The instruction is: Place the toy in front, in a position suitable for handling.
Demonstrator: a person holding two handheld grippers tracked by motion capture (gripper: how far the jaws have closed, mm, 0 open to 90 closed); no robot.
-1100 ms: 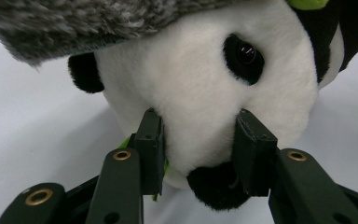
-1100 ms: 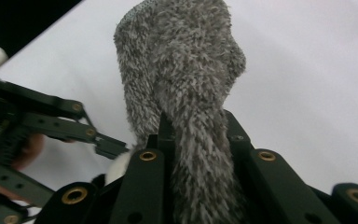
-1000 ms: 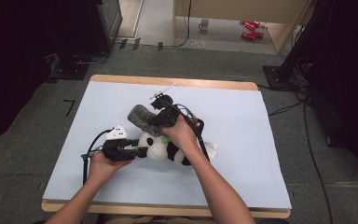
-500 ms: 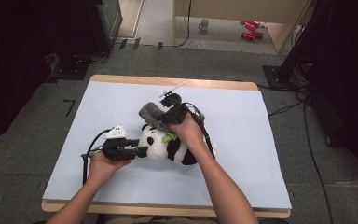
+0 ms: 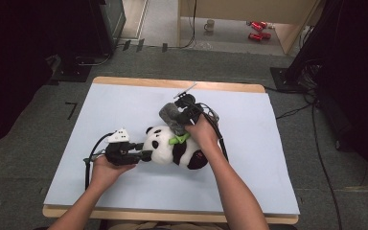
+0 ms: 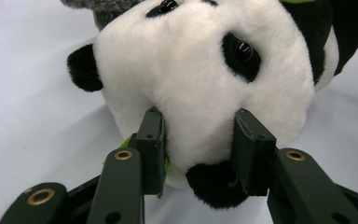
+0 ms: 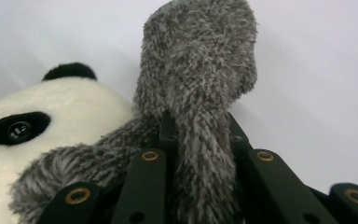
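A pale blue mat (image 5: 124, 115) covers the wooden table (image 5: 172, 82), and near its middle a panda plush toy (image 5: 172, 149) lies on its side, white head toward the left, black-and-white body toward the right, a small green piece (image 5: 179, 139) at its neck. A grey fuzzy cloth (image 5: 171, 118) rests against the far side of the panda, rising up and away from it. From the near left, the person's left hand (image 5: 106, 168) brings in the left gripper (image 6: 198, 140), which lies level on the mat and points right at the panda's head; in the left gripper view its two black jaws are pressed into the white fur at the muzzle, one on each side, clamped on the head. From the near right, the right hand (image 5: 202, 130) reaches over the panda's body with the right gripper (image 7: 198, 135), whose jaws are pinched tight on the grey cloth; in the right gripper view a fold of it stands up between them, with the panda's eye (image 7: 18, 129) low at the left.
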